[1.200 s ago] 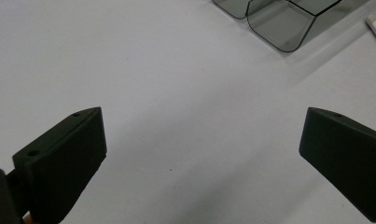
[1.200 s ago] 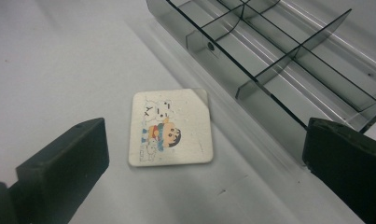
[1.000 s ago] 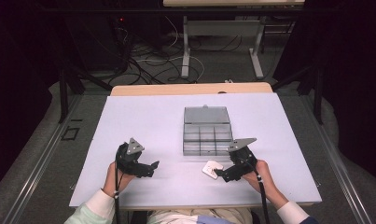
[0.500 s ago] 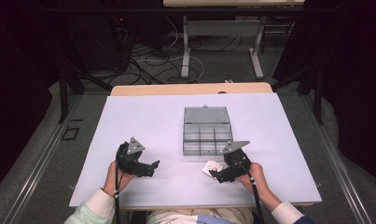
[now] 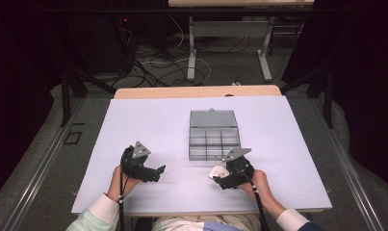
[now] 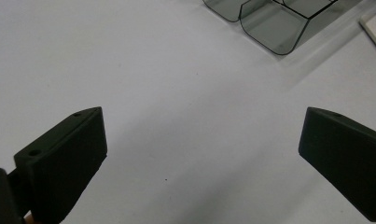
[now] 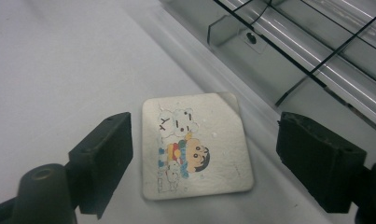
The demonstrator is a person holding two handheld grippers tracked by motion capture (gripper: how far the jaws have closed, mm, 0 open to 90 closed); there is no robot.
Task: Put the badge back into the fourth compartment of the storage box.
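A small white square card [image 7: 197, 147] with a cartoon figure printed on it lies flat on the white table, just in front of the clear compartment box [image 5: 213, 135]. My right gripper [image 7: 202, 161] sits low over the card with one jaw on each side; its jaws have just been closing, but gaps remain and the pads do not touch it. In the high view the card [image 5: 215, 172] peeks out left of the right gripper [image 5: 224, 180]. My left gripper [image 5: 158, 172] rests near the table's front left, wide open over bare tabletop [image 6: 195, 135].
The clear box's lid [image 5: 213, 118] lies open toward the far side. A corner of the box [image 6: 274, 23] shows at the top of the left gripper view. The white tabletop [image 5: 148, 125] stretches wide at left and back. Dark floor with cables lies beyond.
My right gripper has slid left and down over the card, so less of the card shows in the high view. The left gripper has stayed put.
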